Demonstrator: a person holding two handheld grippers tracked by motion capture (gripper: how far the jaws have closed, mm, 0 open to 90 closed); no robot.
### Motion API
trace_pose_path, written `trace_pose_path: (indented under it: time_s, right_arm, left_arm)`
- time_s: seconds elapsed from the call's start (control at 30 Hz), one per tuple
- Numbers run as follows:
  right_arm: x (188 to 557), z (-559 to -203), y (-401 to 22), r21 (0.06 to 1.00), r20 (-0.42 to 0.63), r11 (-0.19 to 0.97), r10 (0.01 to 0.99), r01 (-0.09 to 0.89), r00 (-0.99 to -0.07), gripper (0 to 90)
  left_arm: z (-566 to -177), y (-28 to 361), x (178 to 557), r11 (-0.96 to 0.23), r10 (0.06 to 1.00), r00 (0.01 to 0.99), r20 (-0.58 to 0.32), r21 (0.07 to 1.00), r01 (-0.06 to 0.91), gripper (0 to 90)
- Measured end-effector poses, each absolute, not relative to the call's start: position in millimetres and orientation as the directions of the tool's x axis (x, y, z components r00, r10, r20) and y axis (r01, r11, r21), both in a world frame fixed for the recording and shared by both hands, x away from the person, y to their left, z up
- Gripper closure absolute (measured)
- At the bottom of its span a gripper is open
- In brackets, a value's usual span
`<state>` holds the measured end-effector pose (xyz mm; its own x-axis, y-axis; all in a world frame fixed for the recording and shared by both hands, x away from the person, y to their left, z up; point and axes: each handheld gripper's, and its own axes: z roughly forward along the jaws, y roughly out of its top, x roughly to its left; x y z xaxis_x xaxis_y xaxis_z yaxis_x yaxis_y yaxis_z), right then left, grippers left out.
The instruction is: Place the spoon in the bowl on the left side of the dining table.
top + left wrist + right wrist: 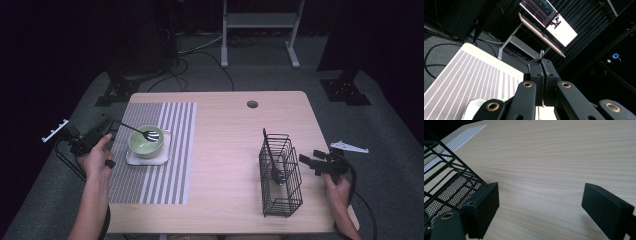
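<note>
Counter (225, 150): striped mat (165, 150) left of the bowl's plate, wire basket (280, 175) far right of bowl (146, 141). Left gripper (112, 127) is clamped on a fork (137, 131), tines resting in the bowl. Right gripper (540, 207), jaws wide apart, empty, sits beside the basket. Judgement: lift the fork straight up, keep it level, clear the rim before travelling.

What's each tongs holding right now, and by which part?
Left tongs are shut on the fork, gripping its handle end; tines sit in the green bowl. Right tongs are open, holding nothing.
</note>
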<state>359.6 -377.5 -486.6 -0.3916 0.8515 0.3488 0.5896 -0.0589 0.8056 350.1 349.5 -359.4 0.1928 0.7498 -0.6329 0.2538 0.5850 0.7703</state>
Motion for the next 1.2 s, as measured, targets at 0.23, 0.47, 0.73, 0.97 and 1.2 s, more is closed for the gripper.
trace_pose_path:
  time_s: [0.23,0.47,0.73,0.97,1.2]
  right_arm:
    - [360,-487,-377,0.806,0.349,-0.059,0.852,0.590,-0.391,13.4]
    - [359,-486,-377,0.804,0.349,-0.058,0.852,0.592,-0.390,13.4]
    - [359,-486,-377,0.804,0.349,-0.058,0.852,0.592,-0.390,13.4]
    - [359,-486,-377,0.804,0.348,-0.057,0.853,0.592,-0.390,13.4]
    - [360,-486,-377,0.803,0.347,-0.056,0.853,0.593,-0.390,13.4]
  left_arm:
    - [-361,355,349,0.594,0.749,0.175,-0.639,0.765,0.247,89.3]
    - [-364,359,350,0.599,0.750,0.163,-0.641,0.763,0.244,89.3]
    - [-365,364,350,0.602,0.753,0.149,-0.641,0.762,0.237,89.3]
    - [-369,368,350,0.611,0.751,0.129,-0.648,0.756,0.236,89.3]
    - [-375,371,351,0.618,0.750,0.107,-0.652,0.750,0.237,89.3]
